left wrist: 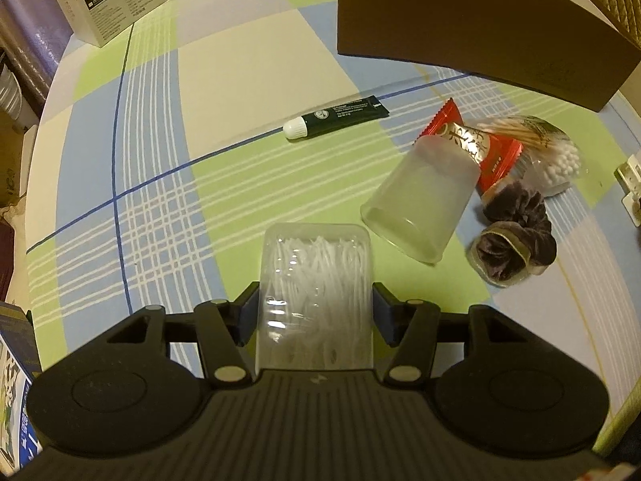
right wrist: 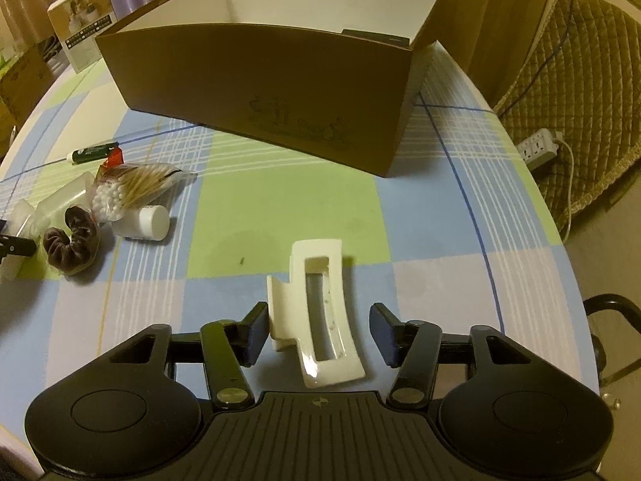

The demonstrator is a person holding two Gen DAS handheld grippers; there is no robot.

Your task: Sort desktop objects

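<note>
Both wrist views look forward, low over the table (left wrist: 248, 60); both show the scrunchie (left wrist: 517, 236) and box (right wrist: 280, 92).

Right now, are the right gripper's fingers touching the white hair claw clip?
Apart. The right wrist view shows the tablecloth between the hair claw clip and both pads of the right gripper.

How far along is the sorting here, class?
Barely begun: the box shows only one dark item at its far wall. In hand: the left gripper is shut on the floss case; the right gripper straddles the hair clip, open. Left: tube, cup, scrunchie, swab bag, red packet, bottle.
</note>
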